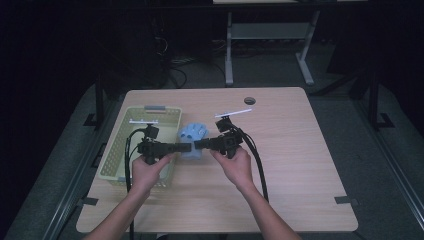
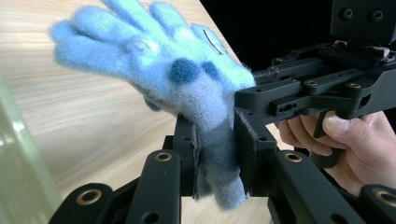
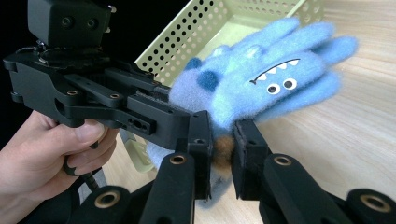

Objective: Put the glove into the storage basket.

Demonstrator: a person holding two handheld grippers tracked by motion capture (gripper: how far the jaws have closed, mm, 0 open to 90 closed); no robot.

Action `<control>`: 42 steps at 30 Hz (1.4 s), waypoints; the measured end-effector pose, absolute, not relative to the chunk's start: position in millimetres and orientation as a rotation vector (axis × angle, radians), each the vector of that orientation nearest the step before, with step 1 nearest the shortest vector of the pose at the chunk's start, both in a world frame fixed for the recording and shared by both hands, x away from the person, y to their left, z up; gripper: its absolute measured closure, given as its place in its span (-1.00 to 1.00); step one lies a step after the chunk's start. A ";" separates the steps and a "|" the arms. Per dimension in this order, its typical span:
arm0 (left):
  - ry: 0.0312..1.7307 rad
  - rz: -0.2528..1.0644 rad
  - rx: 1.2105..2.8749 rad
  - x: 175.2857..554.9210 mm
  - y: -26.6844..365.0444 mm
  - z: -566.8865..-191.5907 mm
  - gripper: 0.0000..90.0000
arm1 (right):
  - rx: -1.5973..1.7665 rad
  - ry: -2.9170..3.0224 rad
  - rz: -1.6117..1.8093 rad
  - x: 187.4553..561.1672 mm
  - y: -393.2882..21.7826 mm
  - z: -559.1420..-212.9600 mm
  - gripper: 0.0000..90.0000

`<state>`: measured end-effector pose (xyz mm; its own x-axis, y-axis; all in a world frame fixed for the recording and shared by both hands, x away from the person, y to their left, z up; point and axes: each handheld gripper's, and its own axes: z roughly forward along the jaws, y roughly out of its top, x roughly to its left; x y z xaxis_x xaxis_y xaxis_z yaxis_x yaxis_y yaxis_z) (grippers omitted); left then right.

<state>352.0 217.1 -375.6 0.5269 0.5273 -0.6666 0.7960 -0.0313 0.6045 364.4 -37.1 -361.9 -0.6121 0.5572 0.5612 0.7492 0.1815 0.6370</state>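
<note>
While both pairs of jaws pinch its cuff from opposite sides, the blue glove (image 1: 193,136) hangs between the left gripper (image 1: 186,147) and the right gripper (image 1: 199,144), lifted off the table (image 1: 280,150); each gripper is closed tight on the fuzzy fabric, its jaws nearly meeting; the glove's fingers point toward the far edge; a pale green basket (image 1: 127,145) sits just beside it, along the table's left edge.

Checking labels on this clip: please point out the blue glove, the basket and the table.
blue glove (image 3: 275,74): right gripper view, on its palm above the toothy mouth.
basket (image 1: 116,150): high view, on its left wall.
table (image 1: 300,150): high view, on bare wood at right.
</note>
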 end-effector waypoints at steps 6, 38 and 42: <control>1.127 -0.308 1.690 352.8 224.9 -374.9 0.58 | -1.247 -2.260 -1.398 367.4 -30.3 -360.4 0.76; 1.155 -0.283 1.665 351.4 267.3 -370.2 0.59 | -1.179 -2.250 -1.399 378.2 11.7 -356.4 0.76; 1.158 -0.280 1.660 351.0 272.9 -370.8 0.59 | -1.172 -2.263 -1.394 378.8 17.9 -355.4 0.76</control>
<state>351.0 272.9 -370.8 0.5051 0.5482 -0.6666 0.7920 0.0124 0.6104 378.8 17.9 -355.4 -0.6508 0.5076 0.5646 0.7327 0.2248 0.6424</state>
